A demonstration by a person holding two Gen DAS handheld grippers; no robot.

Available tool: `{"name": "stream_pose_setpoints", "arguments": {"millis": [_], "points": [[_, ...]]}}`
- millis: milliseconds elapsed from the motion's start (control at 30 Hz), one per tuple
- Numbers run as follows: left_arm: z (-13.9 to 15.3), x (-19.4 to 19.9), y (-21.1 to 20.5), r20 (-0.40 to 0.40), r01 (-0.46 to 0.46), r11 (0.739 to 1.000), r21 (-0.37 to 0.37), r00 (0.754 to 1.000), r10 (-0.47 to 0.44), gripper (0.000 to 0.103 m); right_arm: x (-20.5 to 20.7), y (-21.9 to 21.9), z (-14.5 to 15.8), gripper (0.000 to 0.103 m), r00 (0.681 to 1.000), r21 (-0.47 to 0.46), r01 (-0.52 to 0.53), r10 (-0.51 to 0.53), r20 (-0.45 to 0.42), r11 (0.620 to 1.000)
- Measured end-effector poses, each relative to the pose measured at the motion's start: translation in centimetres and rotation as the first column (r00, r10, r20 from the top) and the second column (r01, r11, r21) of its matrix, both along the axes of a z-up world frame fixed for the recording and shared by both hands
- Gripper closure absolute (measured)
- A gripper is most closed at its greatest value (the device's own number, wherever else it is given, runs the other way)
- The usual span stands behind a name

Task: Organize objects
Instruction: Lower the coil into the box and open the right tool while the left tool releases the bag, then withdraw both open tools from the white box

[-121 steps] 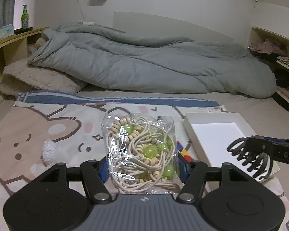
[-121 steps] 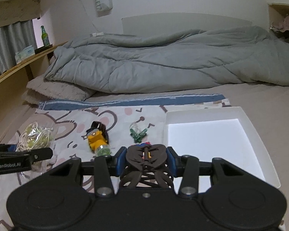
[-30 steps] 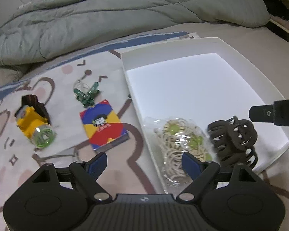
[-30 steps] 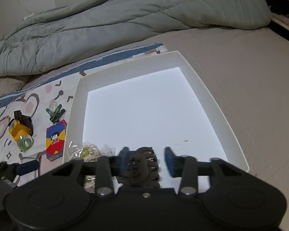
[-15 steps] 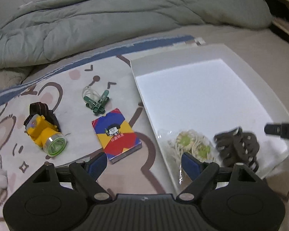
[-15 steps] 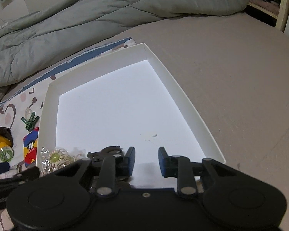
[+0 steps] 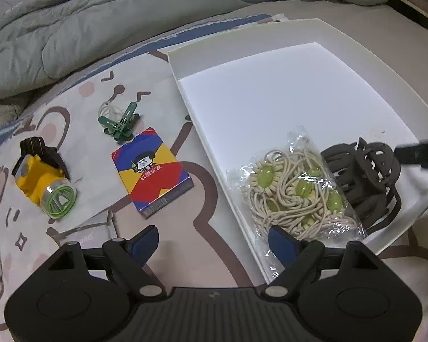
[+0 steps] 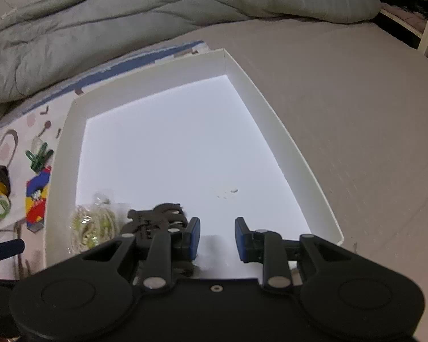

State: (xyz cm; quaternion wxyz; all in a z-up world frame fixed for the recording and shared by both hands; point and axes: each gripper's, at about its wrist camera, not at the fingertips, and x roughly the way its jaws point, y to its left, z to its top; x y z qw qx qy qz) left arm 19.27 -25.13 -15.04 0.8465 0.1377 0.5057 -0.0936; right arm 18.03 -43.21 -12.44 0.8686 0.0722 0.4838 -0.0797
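Quick look at the bed setup: white tray (image 7: 242, 45) sitting on the mattress with its left wall over the edge of a cartoon-print blanket (image 7: 80, 99), crumpled grey duvet (image 7: 100, 14) bunched up behind. Already in the tray, down in the near left corner: clear bag of beaded cord (image 7: 294, 191), cream loops with green beads, and right beside it, touching or nearly so, a dark brown claw clip (image 7: 362, 176). Rest of the tray floor bare white. Out on the blanket, left of the tray: a deck-sized card box (image 7: 151, 171) in red, blue and yellow, closest to the tray wall; a couple of green clips (image 7: 119, 125) just beyond it; a yellow headlamp (image 7: 42, 185) with a dark strap further left, well apart from the tray. Left gripper (image 7: 214, 242) open wide and holding nothing, angled down, straddling the tray's left wall, right pad overlapping the bag's near edge. Right gripper (image 8: 216, 236) over the near end of the tray, closed down to a narrow gap with nothing between the blue pads, claw clip lying just to its left.
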Motion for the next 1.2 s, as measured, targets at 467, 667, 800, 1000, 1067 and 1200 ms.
{"name": "stream_pose_setpoints", "arguments": {"millis": [467,667,800,1000,1067,1200], "points": [[5.1,-1.0,2.0,0.075,-0.034,0.99,-0.139,0.996,0.045,0.018,-0.8,1.2,1.3,0.074,0.999,-0.063,-0.032,0.034,0.036,0.997],[7.9,-2.8,3.6,0.129,-0.03,0.983,-0.179,0.99,0.054,0.018,-2.9,1.4,4.7,0.063,0.99,-0.051,-0.033,0.04,0.134,0.998],[9.5,-4.1,4.9,0.164,-0.037,0.979,-0.199,0.984,0.071,0.015,-4.6,2.1,6.9,0.054,0.98,-0.059,-0.05,0.061,0.189,0.997],[11.6,-6.1,6.8,0.221,-0.038,0.977,-0.212,0.972,0.085,0.006,-7.2,3.3,9.5,0.039,0.968,-0.07,-0.062,0.077,0.238,0.996],[12.2,-6.7,7.3,0.241,-0.038,0.976,-0.216,0.966,0.091,0.004,-8.1,3.8,10.2,0.032,0.965,-0.077,-0.062,0.08,0.25,0.995],[13.0,-7.9,7.9,0.269,-0.022,0.974,-0.224,0.96,0.083,0.0,-9.5,4.2,11.2,0.025,0.955,-0.089,-0.065,0.088,0.282,0.994]]}}
